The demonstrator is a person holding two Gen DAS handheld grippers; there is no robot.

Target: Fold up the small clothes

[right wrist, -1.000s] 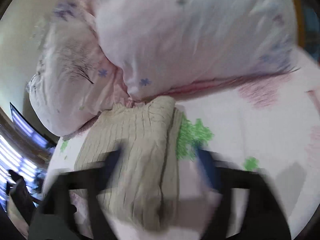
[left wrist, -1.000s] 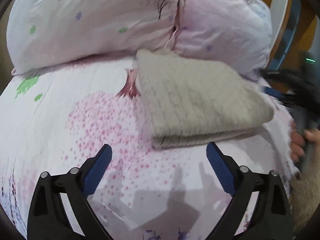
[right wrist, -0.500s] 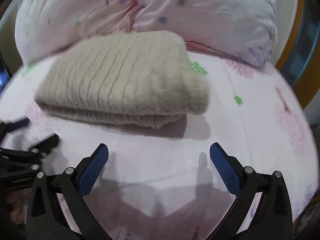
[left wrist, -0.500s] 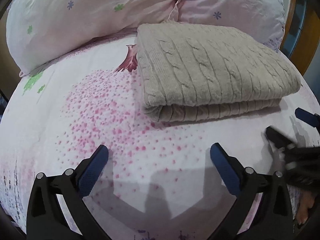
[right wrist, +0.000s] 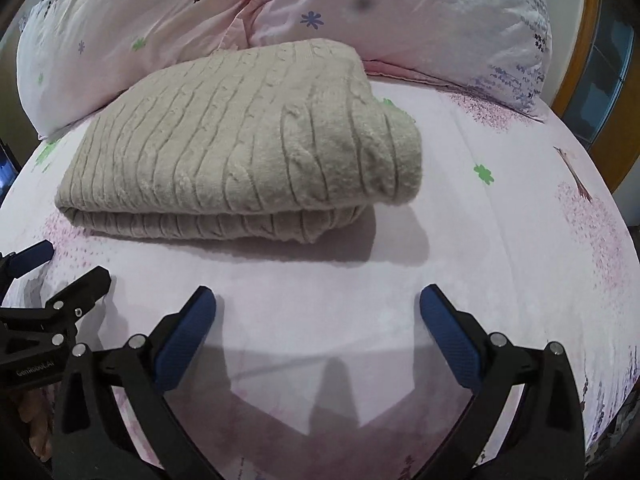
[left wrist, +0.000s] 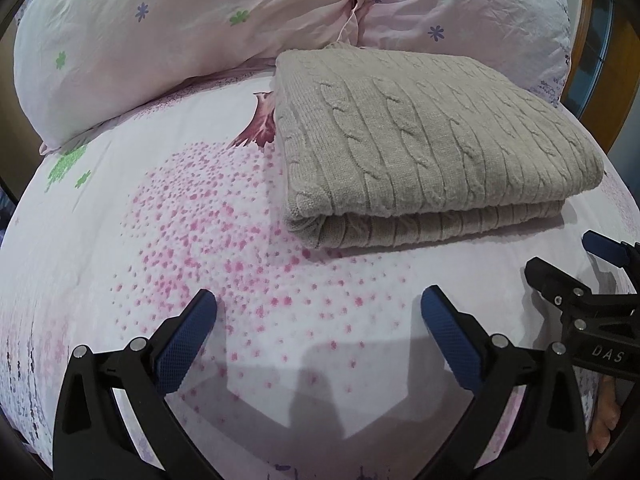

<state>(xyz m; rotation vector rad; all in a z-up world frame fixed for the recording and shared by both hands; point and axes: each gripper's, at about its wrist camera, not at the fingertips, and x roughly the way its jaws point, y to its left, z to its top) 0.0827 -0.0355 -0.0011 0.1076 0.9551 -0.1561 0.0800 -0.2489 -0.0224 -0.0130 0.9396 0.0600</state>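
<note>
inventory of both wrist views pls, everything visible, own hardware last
sweater: 1, beige cable-knit, folded flat, lying on the bedsheet in front of the pillows, far edge against them
pillows: 2, pale pink with small flower and tree prints, side by side behind the sweater
bedsheet: 1, white-pink with pink dotted tree print and green flowers, under everything
wooden frame: orange-brown, far right edge behind the bed
left claw: 1, black with blue pads, open, over bare sheet short of the sweater, holding nothing
right claw: 1, black with blue pads, open, over bare sheet short of the sweater, holding nothing
</note>
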